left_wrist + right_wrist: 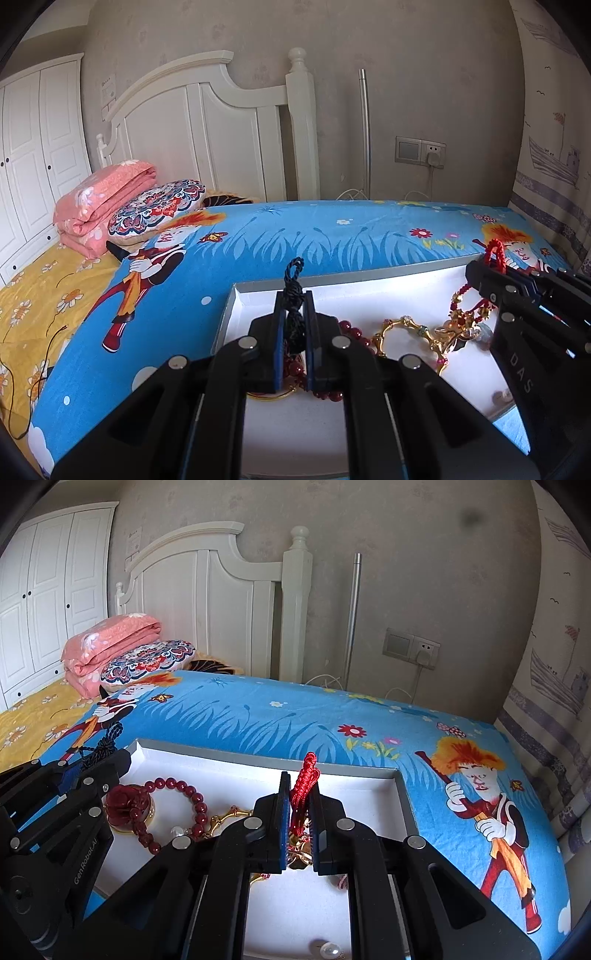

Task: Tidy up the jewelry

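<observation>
Both cords are gripped over the white tray (pixel 236 306) on the bed. The left hand-held gripper (pixel 294 325) pinches a dark braided cord (pixel 293 280); the right hand-held gripper (pixel 300 805) pinches a red cord (pixel 304 786), gold charms hanging beneath. Next, probably, lifting the two pieces apart without snagging.

A: Matte black plastic all over the left gripper (pixel 294 295), blue pads on the inner faces of the fingers (pixel 282 332).

B: Same on the right gripper (pixel 297 782). Round silver screw heads along the linkages, white "GenRobot.AI" lettering on one side, "DAS" on the other.
</observation>
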The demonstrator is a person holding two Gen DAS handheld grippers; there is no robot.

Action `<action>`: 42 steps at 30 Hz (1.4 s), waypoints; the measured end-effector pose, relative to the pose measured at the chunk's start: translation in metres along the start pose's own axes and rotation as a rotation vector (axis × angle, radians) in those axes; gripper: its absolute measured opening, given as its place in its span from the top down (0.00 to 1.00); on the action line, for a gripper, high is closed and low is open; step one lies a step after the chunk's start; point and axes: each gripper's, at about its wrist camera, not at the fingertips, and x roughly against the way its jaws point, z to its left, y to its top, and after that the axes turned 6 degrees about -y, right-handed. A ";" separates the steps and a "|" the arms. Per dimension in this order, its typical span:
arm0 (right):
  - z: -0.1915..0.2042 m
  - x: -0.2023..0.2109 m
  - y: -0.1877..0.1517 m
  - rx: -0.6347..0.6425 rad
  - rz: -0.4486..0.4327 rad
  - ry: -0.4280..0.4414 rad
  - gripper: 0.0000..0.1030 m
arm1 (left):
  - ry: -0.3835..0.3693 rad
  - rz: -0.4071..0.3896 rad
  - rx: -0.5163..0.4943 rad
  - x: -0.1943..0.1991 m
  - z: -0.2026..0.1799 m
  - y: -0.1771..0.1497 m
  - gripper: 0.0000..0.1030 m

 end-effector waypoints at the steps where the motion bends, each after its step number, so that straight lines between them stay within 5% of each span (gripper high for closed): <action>1: 0.000 -0.001 0.000 0.000 0.003 -0.001 0.90 | -0.002 0.003 0.001 0.000 0.000 0.000 0.91; 5: 0.000 -0.008 0.000 0.000 0.034 0.035 0.88 | -0.010 0.014 0.017 -0.003 0.002 0.001 0.89; 7: 0.002 -0.008 -0.001 0.019 0.040 0.036 0.79 | -0.006 0.011 0.024 -0.002 0.004 0.001 0.64; 8: 0.002 -0.006 -0.002 0.022 0.034 0.033 0.70 | 0.002 0.000 0.026 -0.001 0.005 0.001 0.43; 9: 0.001 -0.005 -0.002 0.019 0.030 0.033 0.66 | 0.014 -0.014 0.028 0.001 0.007 0.001 0.36; 21: -0.021 0.010 0.007 -0.033 0.040 0.004 0.31 | 0.038 -0.045 0.045 0.022 0.017 0.010 0.04; 26: -0.027 0.025 0.016 -0.006 0.077 -0.006 0.20 | 0.032 -0.042 0.069 0.044 0.021 0.015 0.05; 34: -0.040 0.061 -0.005 -0.052 0.009 0.033 0.19 | 0.051 -0.035 0.099 0.076 0.024 -0.001 0.05; 42: -0.049 0.056 -0.017 -0.037 0.071 0.043 0.19 | 0.051 -0.013 0.056 0.076 0.008 -0.015 0.05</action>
